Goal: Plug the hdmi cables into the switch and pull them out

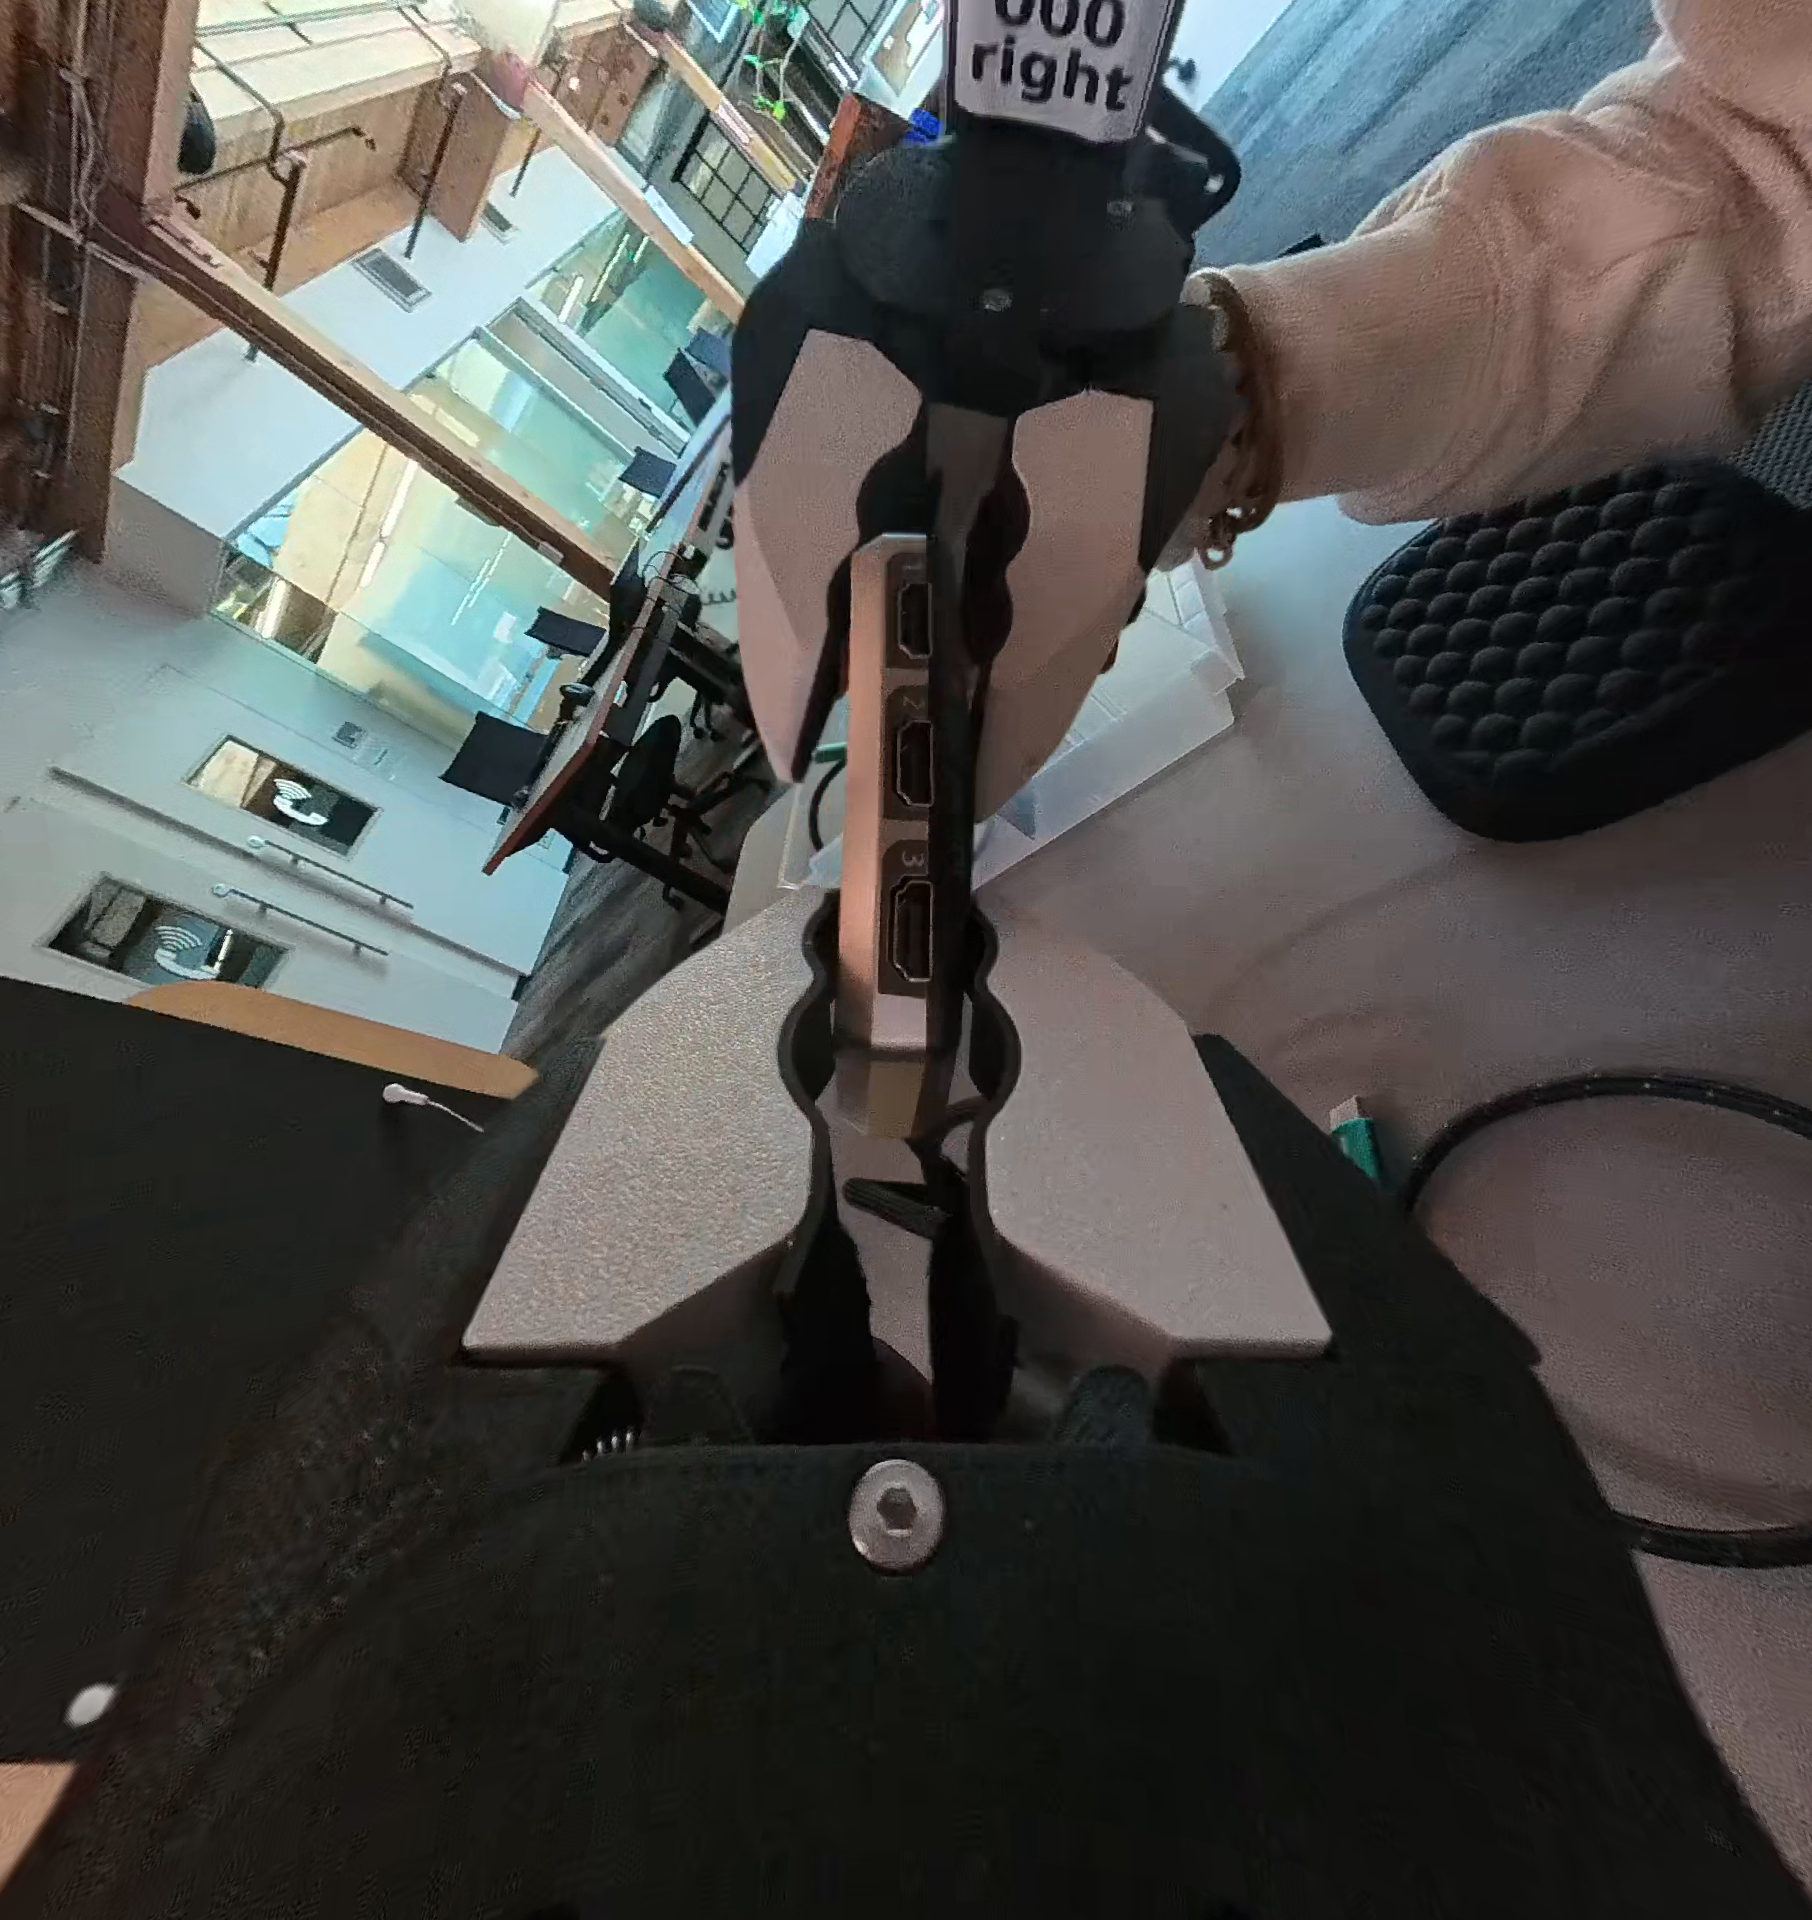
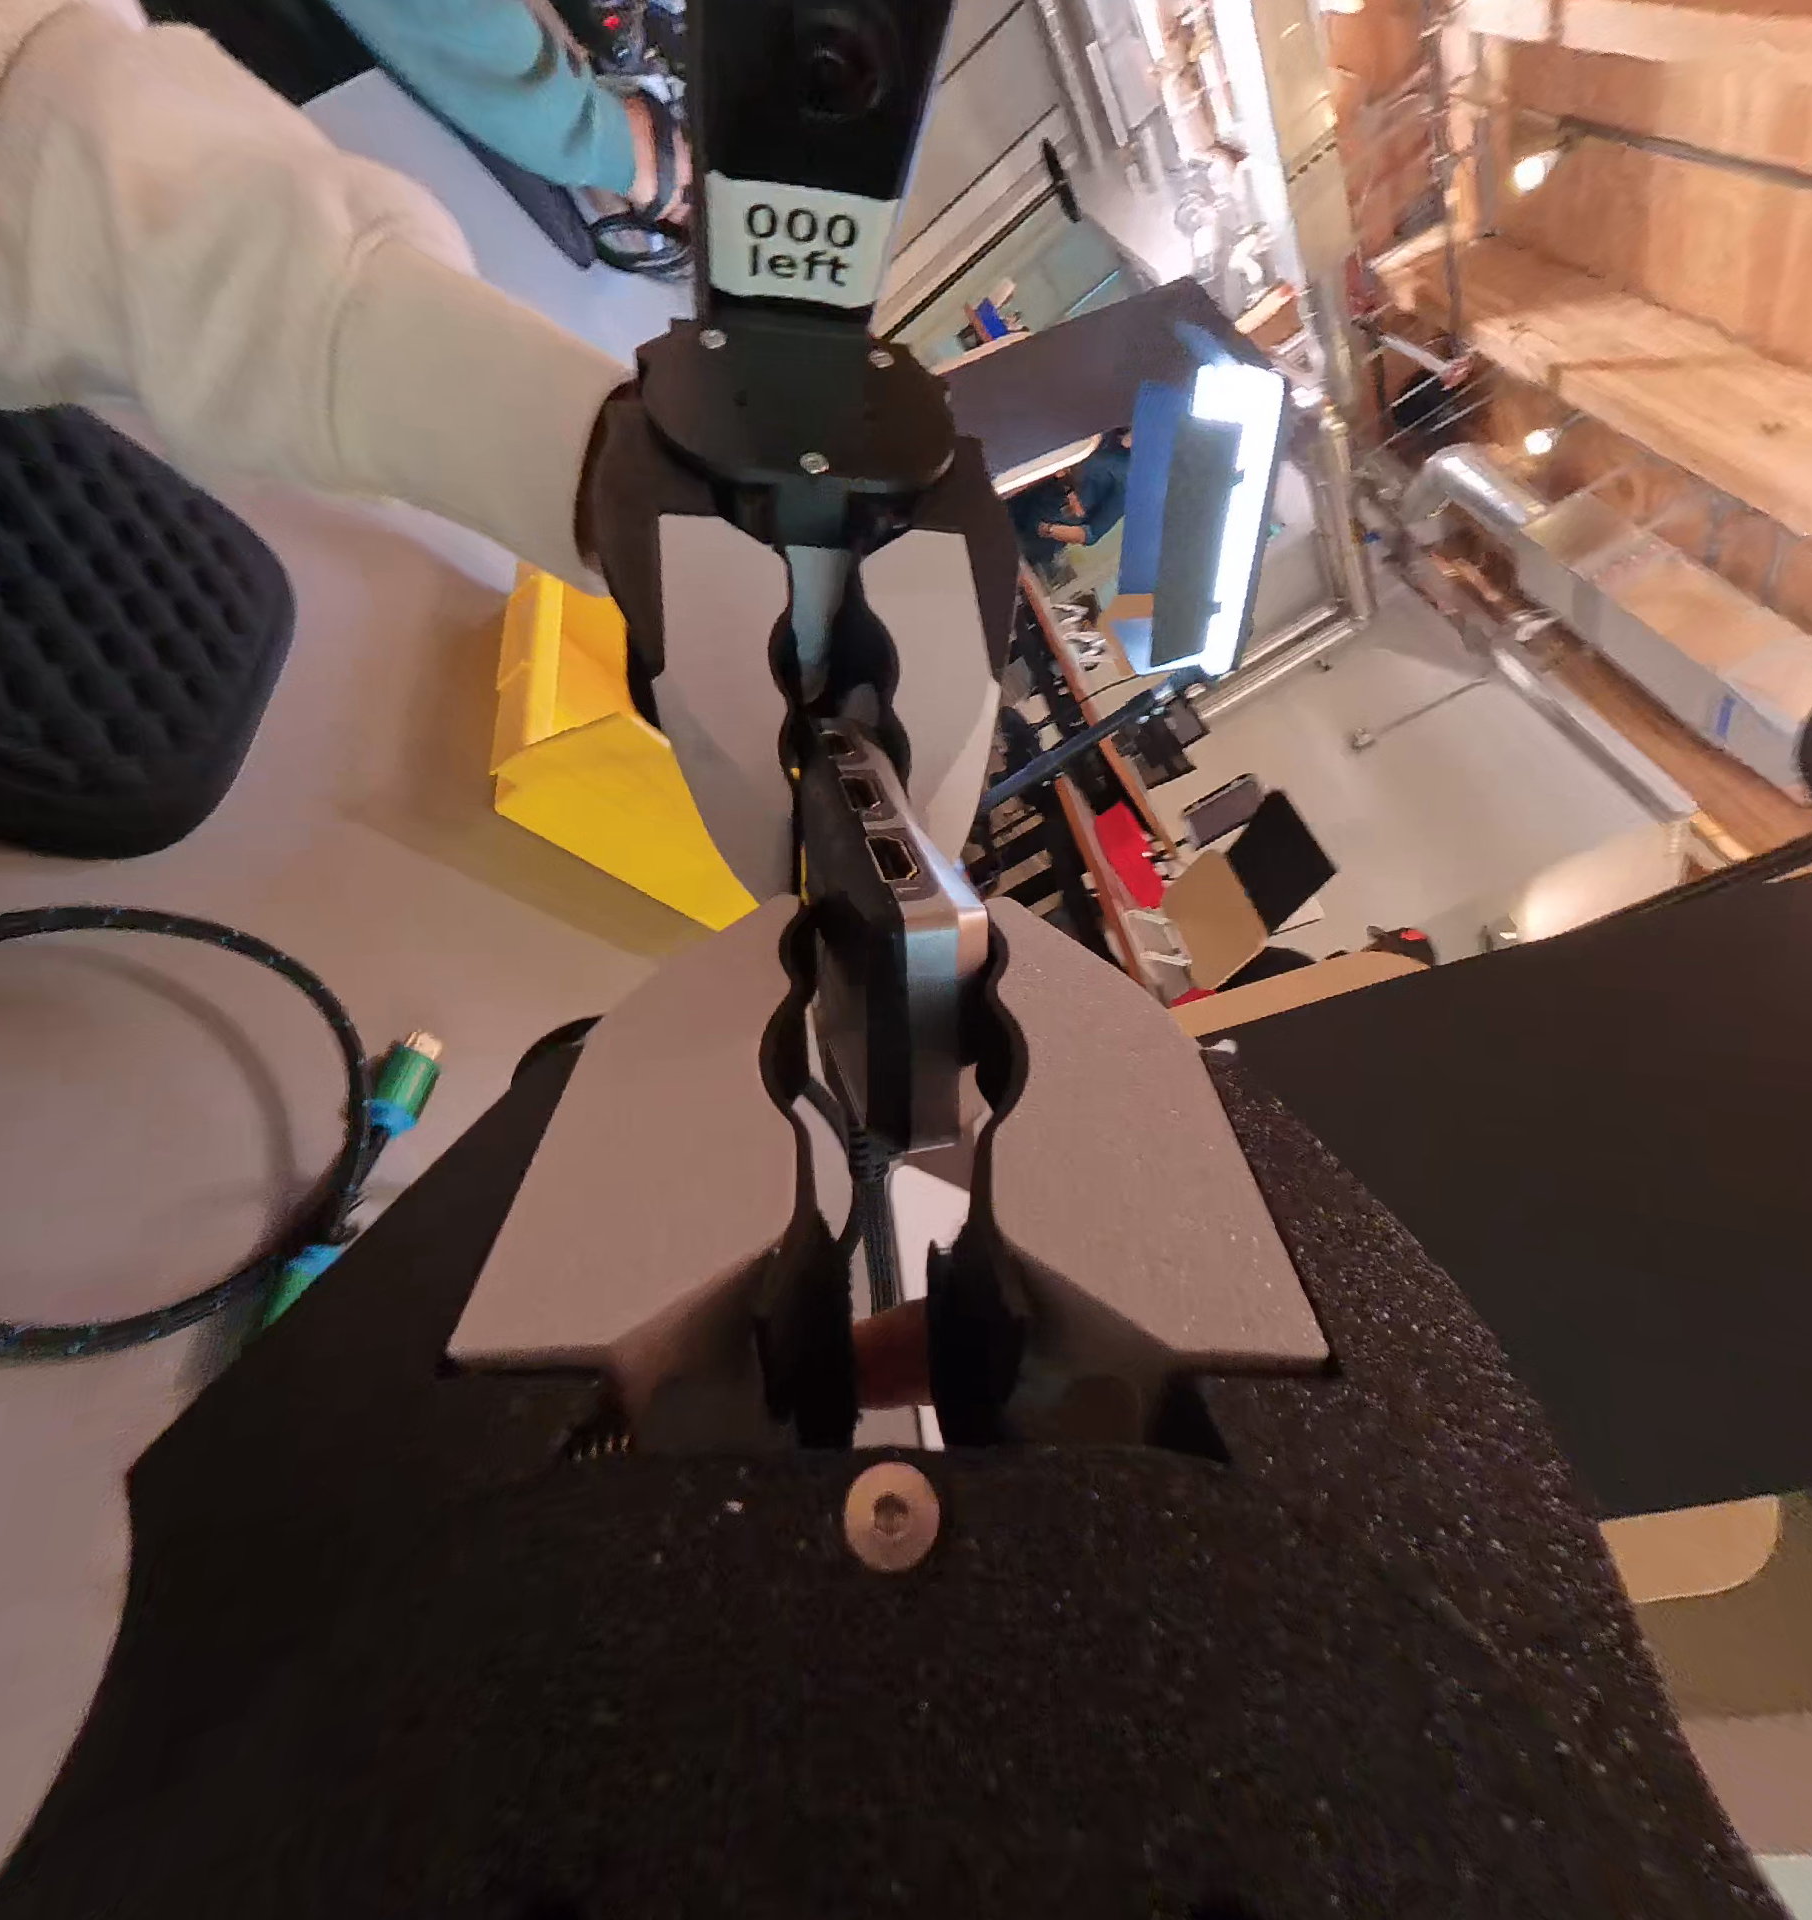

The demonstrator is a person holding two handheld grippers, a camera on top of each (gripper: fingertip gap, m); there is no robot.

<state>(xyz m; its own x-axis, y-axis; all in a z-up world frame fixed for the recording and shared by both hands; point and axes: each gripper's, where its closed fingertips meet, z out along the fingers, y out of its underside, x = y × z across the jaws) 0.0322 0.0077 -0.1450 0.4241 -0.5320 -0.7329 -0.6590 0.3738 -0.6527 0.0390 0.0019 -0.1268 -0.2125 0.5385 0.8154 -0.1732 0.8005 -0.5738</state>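
Observation:
The HDMI switch is a slim silver bar with three ports in a row, and nothing is plugged into them. It is held in the air between both grippers, one at each end. My left gripper is shut on its near end in the left wrist view. My right gripper is shut on the other end of the switch. Each gripper shows in the other's view, the right and the left. The switch's own black lead hangs between my right fingers. A black braided HDMI cable with a green plug lies loose on the table.
The pale table carries a black dimpled cushion, a clear plastic box and a yellow bin. The braided cable also shows at the right of the left wrist view. Sleeved arms hold both grippers. An office lies beyond. The grippers are tip to tip, or close to it.

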